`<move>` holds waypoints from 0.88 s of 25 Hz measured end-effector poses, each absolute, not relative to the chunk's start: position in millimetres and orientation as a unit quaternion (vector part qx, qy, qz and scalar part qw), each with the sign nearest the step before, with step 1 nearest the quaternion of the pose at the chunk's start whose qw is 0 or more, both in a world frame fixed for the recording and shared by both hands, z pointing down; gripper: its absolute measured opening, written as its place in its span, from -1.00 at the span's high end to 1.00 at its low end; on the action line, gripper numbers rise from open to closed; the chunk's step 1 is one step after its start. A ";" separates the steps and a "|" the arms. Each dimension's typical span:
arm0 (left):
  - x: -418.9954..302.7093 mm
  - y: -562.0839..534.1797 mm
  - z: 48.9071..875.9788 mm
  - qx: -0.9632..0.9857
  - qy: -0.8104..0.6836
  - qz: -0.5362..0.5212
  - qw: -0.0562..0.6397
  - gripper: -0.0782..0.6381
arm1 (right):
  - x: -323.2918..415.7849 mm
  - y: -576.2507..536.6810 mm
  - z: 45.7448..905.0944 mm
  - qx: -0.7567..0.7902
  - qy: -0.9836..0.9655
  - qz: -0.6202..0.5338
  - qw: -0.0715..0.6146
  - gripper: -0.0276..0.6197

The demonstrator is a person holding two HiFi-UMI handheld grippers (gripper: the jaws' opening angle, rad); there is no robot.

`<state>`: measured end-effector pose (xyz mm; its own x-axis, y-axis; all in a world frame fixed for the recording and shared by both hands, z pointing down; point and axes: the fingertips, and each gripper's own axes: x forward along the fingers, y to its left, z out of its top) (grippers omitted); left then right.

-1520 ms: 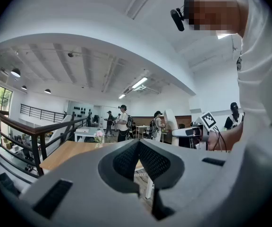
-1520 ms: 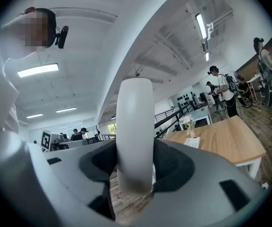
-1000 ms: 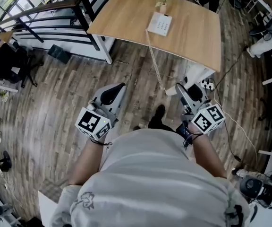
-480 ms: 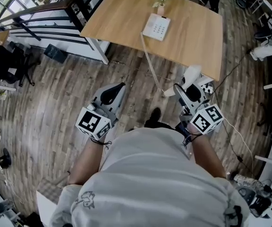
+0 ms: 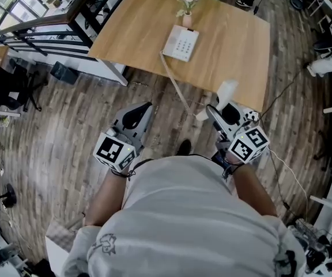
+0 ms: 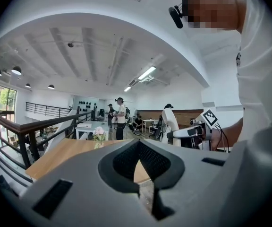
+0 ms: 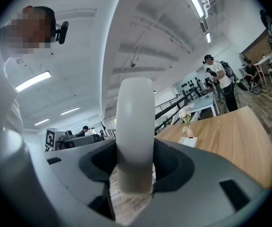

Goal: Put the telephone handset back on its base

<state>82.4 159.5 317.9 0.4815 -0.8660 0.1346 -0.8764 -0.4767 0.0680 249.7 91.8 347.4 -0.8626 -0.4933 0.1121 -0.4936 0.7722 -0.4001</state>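
Right gripper view shows the right gripper [image 7: 135, 176] clamped on the handset [image 7: 135, 122], whose stretched cord [image 5: 175, 85] ahead might drag the base [image 5: 181, 42] askew.

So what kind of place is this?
Probably a big open office or lab: a wooden table with a desk phone, a black office chair nearby, and long strip lights overhead.
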 end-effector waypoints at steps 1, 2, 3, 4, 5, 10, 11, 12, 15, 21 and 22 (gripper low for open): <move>88.4 154.2 318.7 0.859 -0.507 0.045 0.062 0.77 | 251.4 87.3 349.1 0.259 -0.942 0.215 0.003 0.23; 94.1 149.0 319.7 0.860 -0.504 0.047 0.061 0.77 | 253.1 83.1 350.5 0.256 -0.942 0.218 0.005 0.23; 98.8 144.0 320.9 0.861 -0.502 0.045 0.063 0.77 | 254.6 79.1 351.6 0.254 -0.942 0.220 0.007 0.23; 102.2 139.3 322.2 0.863 -0.500 0.042 0.067 0.77 | 255.9 75.6 352.6 0.253 -0.942 0.222 0.008 0.23; 104.3 135.0 323.2 0.863 -0.498 0.039 0.069 0.77 | 257.0 72.3 353.4 0.252 -0.942 0.223 0.009 0.23; 101.3 116.4 320.4 0.864 -0.497 0.039 0.067 0.77 | 255.4 54.8 354.4 0.252 -0.941 0.227 0.008 0.23; 100.5 113.3 319.6 0.865 -0.496 0.039 0.067 0.77 | 254.4 52.5 355.2 0.252 -0.940 0.229 0.008 0.23; 100.0 110.1 319.4 0.866 -0.494 0.038 0.067 0.77 | 253.6 50.3 356.2 0.253 -0.939 0.231 0.007 0.23; 97.4 96.5 320.9 0.870 -0.487 0.039 0.067 0.77 | 249.2 42.2 359.9 0.257 -0.937 0.235 0.005 0.23; 78.7 52.6 329.8 0.882 -0.463 0.044 0.070 0.77 | 229.0 10.3 369.5 0.278 -0.930 0.242 0.007 0.23; 73.7 44.9 331.7 0.885 -0.458 0.044 0.072 0.77 | 224.5 4.6 371.4 0.283 -0.928 0.244 0.007 0.23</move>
